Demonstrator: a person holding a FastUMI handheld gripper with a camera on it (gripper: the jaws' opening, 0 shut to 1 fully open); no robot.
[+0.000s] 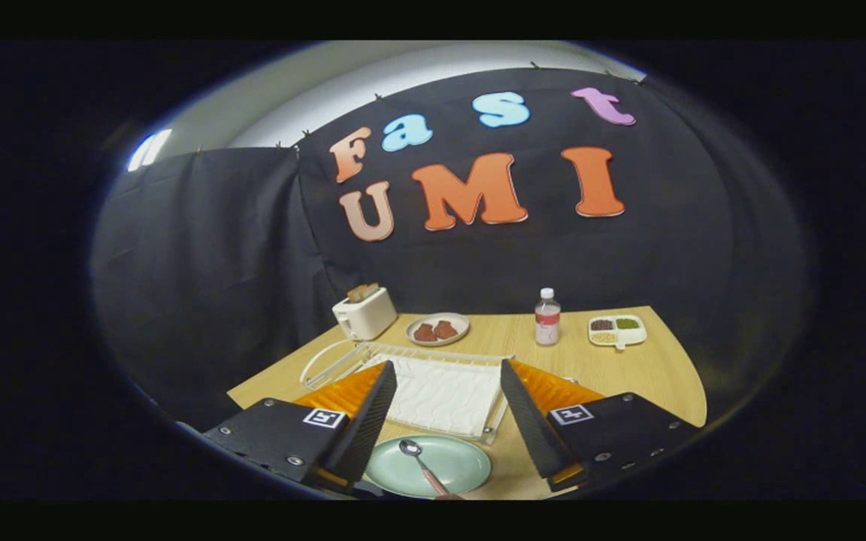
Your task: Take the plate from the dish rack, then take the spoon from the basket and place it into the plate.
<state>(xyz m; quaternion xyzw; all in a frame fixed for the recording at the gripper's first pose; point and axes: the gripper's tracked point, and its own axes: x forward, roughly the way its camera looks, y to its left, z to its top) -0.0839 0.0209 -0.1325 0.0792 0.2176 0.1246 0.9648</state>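
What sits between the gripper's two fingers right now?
In the gripper view, the open gripper has the green plate between its fingers, the spoon lying in it; beyond that, the white dish rack.

My gripper hangs with fingers spread wide, clamping nothing, above the plate that carries the spoon. At twelve o'clock the dish rack blocks a low path. Beyond it, toaster at eleven, a plate of food, bottle at one, divided tray. Bare table lies at two.
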